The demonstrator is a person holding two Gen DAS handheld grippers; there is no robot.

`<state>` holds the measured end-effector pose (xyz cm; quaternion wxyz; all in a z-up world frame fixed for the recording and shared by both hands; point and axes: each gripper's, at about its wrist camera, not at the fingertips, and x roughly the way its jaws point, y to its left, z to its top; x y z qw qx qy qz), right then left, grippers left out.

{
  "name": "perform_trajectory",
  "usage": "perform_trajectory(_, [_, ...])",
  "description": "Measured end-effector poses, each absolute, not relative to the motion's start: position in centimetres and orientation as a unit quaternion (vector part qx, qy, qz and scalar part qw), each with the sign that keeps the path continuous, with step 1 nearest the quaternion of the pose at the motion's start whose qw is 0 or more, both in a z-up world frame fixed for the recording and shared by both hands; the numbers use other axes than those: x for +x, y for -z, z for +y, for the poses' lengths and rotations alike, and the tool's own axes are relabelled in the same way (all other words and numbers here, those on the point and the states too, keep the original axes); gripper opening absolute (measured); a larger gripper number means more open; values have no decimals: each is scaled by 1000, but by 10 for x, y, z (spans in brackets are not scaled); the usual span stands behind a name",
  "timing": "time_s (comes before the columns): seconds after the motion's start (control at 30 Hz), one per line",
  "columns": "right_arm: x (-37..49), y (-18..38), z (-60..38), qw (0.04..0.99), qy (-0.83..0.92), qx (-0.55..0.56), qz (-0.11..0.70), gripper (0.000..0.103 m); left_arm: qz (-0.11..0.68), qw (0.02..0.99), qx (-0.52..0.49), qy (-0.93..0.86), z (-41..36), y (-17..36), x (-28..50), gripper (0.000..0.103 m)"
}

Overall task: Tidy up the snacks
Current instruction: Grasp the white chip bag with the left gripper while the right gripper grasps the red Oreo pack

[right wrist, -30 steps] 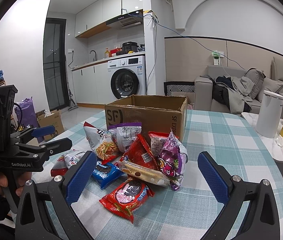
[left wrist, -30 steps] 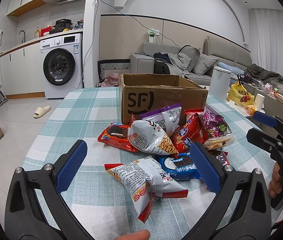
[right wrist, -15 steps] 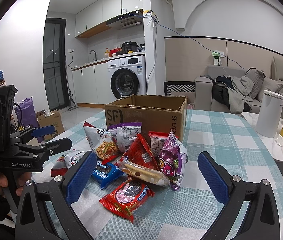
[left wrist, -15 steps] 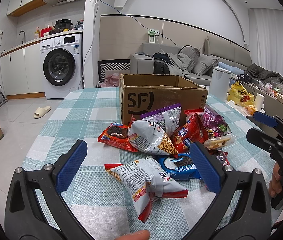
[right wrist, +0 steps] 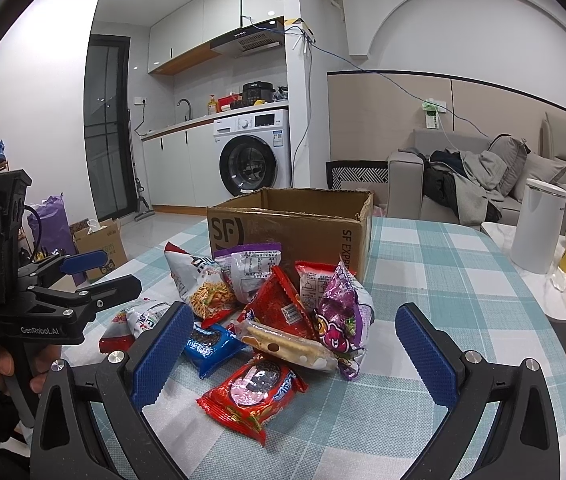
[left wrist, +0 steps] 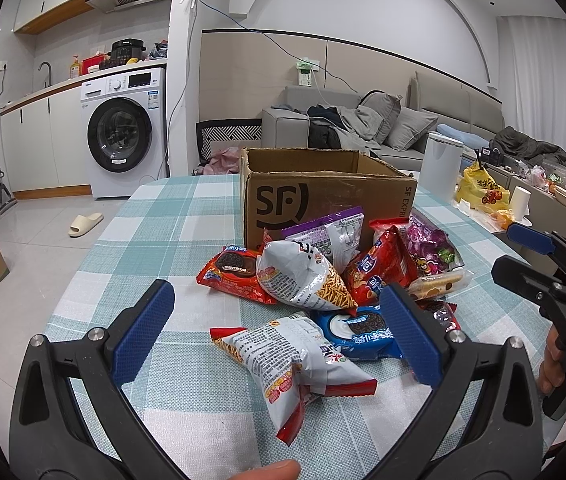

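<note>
Lying in a loose heap on the teal-and-white checked tablecloth (left wrist: 187, 392), the crinkly foil snack packets (right wrist: 279, 312) sit just in front of the open brown cardboard box printed "SF" (left wrist: 315, 196), some leaning on its near wall, which suggests the box is meant to receive them; none can be seen inside it from these angles. Nearest the left gripper (left wrist: 275, 332) is a white-and-red puffed chip bag (left wrist: 283, 356), lying slightly apart from the pile with bare cloth on its left, so it looks like the easiest first pick. A blue cookie packet (left wrist: 363, 332) touches it on the right, and a red cookie packet (left wrist: 235, 272) lies beyond. The left gripper hovers above the table with its blue-padded fingers spread wide and nothing between them. The right gripper (right wrist: 295, 352) is likewise spread and empty, facing a second red cookie packet (right wrist: 255, 392) that lies alone at the pile's near edge. Each gripper frames the pile from its own side, seemingly poised to start sorting. Open cloth stretches to the left of the box and to the right of the pile, giving room to swing; the table's right edge sits near a white cylindrical bin (right wrist: 539, 224), well apart from the snacks.
</note>
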<state>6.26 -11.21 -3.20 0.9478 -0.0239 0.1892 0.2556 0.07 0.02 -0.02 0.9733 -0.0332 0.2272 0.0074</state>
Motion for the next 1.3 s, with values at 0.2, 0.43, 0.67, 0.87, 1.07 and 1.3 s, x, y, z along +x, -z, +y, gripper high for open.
perform_trajectory(0.2, [67, 35, -108, 948, -248, -27, 199, 103, 235, 971, -32, -5, 3, 5, 7, 103])
perform_trajectory(0.43, [75, 39, -102, 945, -232, -32, 228, 103, 245, 969, -31, -4, 0, 4, 5, 103])
perform_trajectory(0.67, [90, 52, -100, 928, -237, -19, 286, 103, 269, 963, -32, -3, 1, 7, 9, 103])
perform_trajectory(0.87, [97, 62, -92, 916, -235, -27, 324, 103, 296, 955, -20, -6, -3, 14, 16, 103])
perform_trajectory(1.07, [103, 70, -85, 902, -235, -24, 361, 103, 327, 945, -24, -13, 0, 22, 26, 103])
perform_trajectory(1.3, [106, 78, -75, 893, -234, -31, 384, 103, 365, 930, -42, -24, 8, 34, 42, 103])
